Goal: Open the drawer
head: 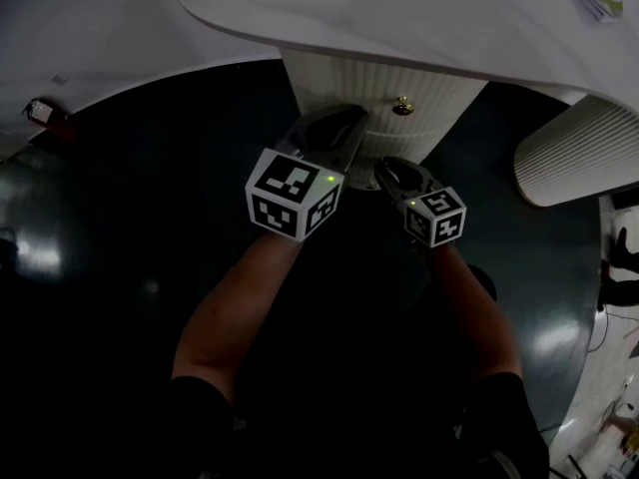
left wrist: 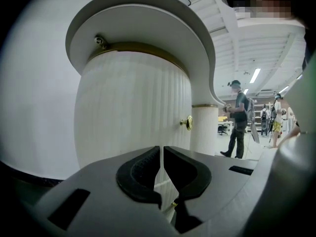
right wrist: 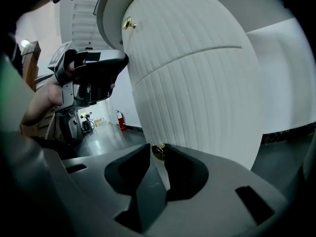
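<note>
Right gripper [right wrist: 156, 147] jaws grip the lower brass knob [right wrist: 158, 152], at 6 o'clock on the ribbed drawer front [right wrist: 197, 107]. Left gripper [left wrist: 162, 149] jaws are closed on nothing. I judge the grasp made and the drawer not yet opened. Next move needs a straight pull back, without twisting.

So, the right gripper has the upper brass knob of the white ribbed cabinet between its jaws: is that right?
No: the right gripper has the lower brass knob of the white ribbed cabinet between its jaws; the right gripper view shows the upper knob free.
</note>
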A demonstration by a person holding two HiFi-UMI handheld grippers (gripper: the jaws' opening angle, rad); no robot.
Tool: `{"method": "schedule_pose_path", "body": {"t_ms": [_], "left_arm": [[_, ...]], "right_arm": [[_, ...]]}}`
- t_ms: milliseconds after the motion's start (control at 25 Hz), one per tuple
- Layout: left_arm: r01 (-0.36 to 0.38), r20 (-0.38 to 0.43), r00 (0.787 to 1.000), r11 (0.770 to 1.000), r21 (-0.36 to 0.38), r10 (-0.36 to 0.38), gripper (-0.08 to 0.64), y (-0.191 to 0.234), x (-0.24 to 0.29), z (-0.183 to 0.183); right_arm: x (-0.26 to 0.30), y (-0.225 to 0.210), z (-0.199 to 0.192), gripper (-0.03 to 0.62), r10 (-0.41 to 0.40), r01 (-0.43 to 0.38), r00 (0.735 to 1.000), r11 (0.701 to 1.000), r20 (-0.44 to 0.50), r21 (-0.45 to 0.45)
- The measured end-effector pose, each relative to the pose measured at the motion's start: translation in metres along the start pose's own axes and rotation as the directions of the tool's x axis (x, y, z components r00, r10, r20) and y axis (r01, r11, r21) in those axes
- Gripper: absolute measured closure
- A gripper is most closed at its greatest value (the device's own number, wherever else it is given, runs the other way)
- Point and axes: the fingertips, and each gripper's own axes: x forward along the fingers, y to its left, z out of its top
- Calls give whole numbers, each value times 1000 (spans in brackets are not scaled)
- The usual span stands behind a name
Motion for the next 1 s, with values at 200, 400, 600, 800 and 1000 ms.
{"method": "schedule_pose_path", "body": {"t_ms": [200, 400, 600, 800, 1000], "left_arm": [[-7, -15, 1000, 1000, 8, 7, 532, 2, 0, 1], [-24, -4, 1000, 1000, -7, 24, 546, 4, 0, 1], [-19, -5, 1000, 1000, -19, 19, 547, 4, 0, 1], [-1, -6, 1000, 998, -64, 1, 545, -2, -7, 3], [-7, 19, 1000, 999, -45, 8, 545, -9, -28, 11]], "right_arm": [[-1, 5, 1, 517, 67, -70, 997, 990, -28, -123], [-7, 15, -3, 534, 143, -151, 988, 970, -55, -191], [-26, 32, -14, 535, 221, -238, 970, 951, -104, -197], [-44, 50, -26, 538, 265, -291, 949, 945, -173, -151], [-63, 68, -36, 537, 258, -293, 940, 946, -226, -139]]}}
